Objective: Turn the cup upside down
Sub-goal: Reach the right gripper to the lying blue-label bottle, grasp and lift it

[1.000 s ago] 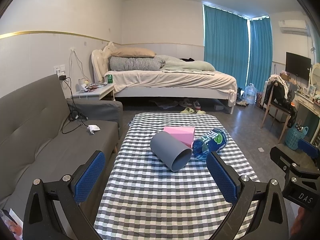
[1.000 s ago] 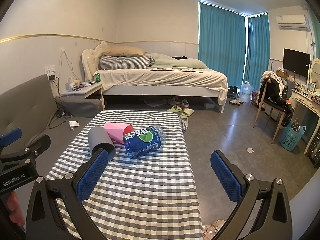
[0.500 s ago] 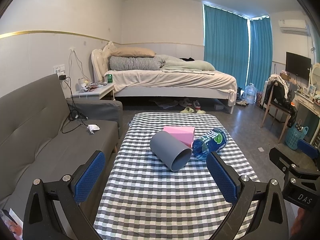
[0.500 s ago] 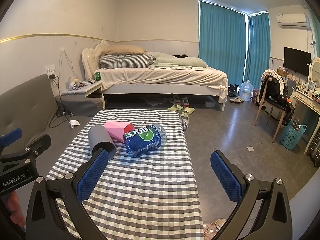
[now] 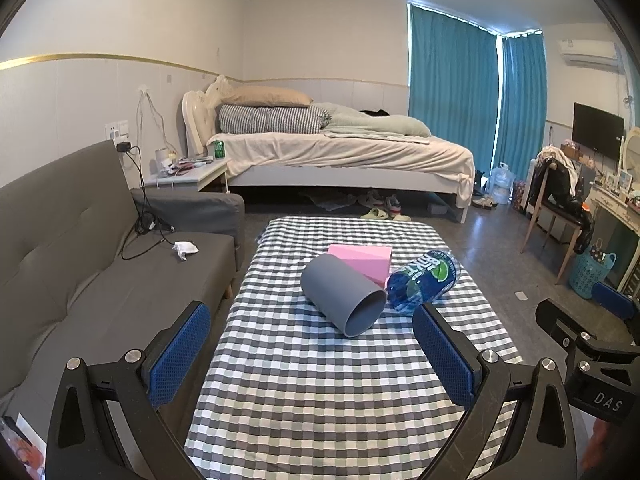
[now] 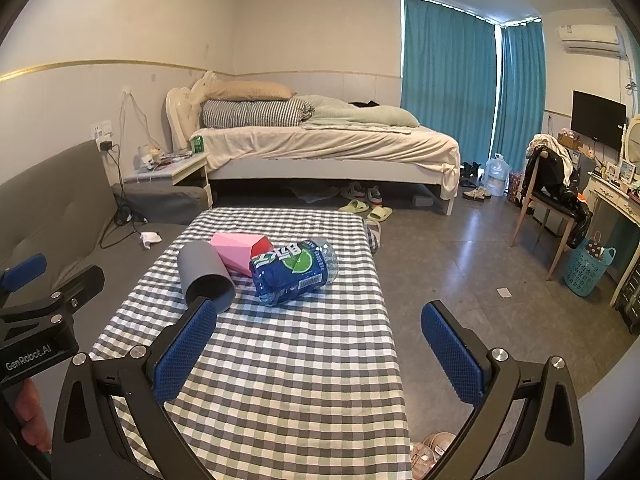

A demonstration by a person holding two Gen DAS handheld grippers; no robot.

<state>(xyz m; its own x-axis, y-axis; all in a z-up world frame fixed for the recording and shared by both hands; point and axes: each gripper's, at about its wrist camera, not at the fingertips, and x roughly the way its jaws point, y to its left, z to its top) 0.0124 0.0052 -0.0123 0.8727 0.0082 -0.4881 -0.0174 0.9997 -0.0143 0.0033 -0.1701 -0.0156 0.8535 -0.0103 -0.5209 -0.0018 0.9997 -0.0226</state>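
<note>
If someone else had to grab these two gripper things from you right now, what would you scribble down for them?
Left gripper: open, empty, hovering over the near end of the checked table, aimed at the cup.
Right gripper: open, empty, further right, partly over the floor.
Grey cup: lying on its side mid-table, mouth towards the grippers. A pink box lies just behind it and a blue-labelled bottle on its side just to its right.
Done: nothing; cup untouched.
Left: grasp the cup, probably with the left gripper, then stand it mouth down on the cloth.
</note>
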